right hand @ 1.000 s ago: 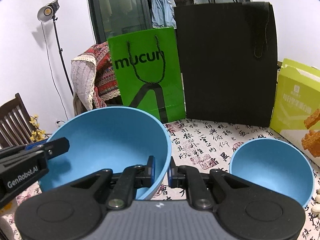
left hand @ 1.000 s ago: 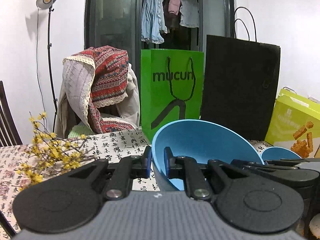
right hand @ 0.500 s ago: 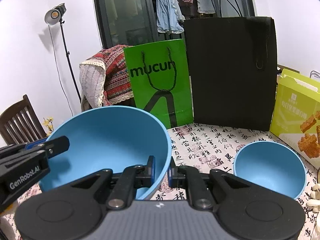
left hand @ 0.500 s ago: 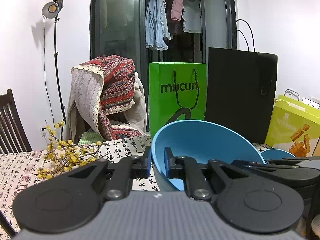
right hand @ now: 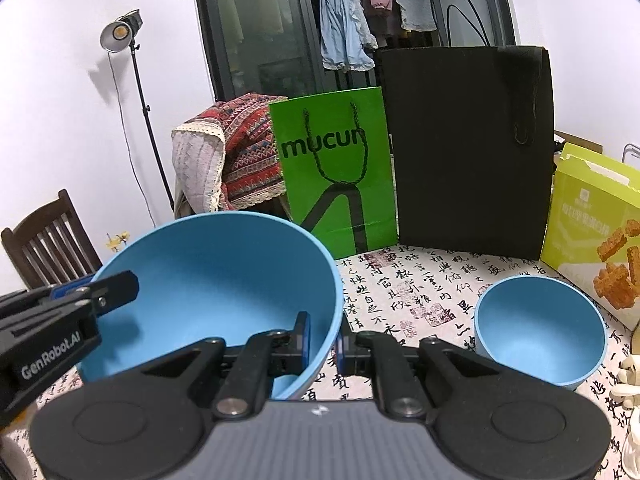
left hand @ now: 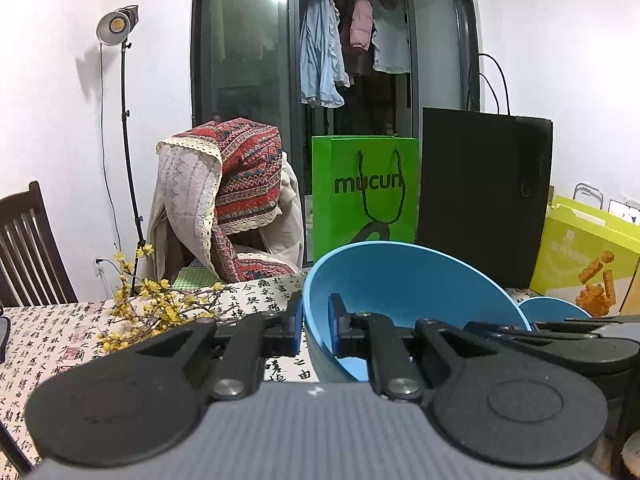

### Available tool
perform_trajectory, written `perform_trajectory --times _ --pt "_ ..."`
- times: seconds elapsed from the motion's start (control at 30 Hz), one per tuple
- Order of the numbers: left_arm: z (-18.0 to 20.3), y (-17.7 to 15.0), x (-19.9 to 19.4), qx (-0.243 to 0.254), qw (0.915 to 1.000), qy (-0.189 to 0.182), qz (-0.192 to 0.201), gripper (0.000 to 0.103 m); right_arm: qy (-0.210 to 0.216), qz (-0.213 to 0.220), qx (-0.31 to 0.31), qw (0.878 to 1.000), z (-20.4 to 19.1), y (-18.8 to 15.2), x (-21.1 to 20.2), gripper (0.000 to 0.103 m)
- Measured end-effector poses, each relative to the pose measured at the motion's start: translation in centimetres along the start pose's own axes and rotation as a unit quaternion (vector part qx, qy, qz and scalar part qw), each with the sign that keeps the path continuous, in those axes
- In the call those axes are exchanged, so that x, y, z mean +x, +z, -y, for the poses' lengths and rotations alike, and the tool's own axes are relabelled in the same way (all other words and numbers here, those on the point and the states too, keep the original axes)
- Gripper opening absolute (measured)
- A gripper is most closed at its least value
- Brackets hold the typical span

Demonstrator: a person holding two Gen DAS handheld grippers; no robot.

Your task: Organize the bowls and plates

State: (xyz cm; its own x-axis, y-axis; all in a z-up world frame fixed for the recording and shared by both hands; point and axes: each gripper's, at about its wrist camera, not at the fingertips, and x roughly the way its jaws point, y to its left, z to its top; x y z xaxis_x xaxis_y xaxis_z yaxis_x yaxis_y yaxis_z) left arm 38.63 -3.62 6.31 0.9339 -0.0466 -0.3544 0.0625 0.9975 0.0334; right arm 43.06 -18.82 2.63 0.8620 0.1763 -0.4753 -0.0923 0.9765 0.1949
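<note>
While the large blue plastic bowl (right hand: 216, 280) was clamped by both hand-held grippers, left (left hand: 314, 322) and right (right hand: 320, 338), nesting with the small blue bowl (right hand: 540, 340) was judged next.

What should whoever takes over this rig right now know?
Left gripper: shut on the large blue bowl's left rim.
Right gripper: shut on the same bowl's right rim.
The bowl is lifted clear of the tablecloth, tilted.
Small blue bowl sits on the cloth, to the right.
Done: the two-gripper pickup. Left: probably nesting the bowls. No plates in view.
</note>
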Motion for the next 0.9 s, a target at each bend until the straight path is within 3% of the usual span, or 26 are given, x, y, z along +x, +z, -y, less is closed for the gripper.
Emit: perform_trajectory --times 0.9 --pt "-0.3 -1.3 -6.5 -0.015 0.9996 0.005 0.022 0.014 0.012 0.016 -0.01 1.0 -1.5 -2.1 -5.7 0.012"
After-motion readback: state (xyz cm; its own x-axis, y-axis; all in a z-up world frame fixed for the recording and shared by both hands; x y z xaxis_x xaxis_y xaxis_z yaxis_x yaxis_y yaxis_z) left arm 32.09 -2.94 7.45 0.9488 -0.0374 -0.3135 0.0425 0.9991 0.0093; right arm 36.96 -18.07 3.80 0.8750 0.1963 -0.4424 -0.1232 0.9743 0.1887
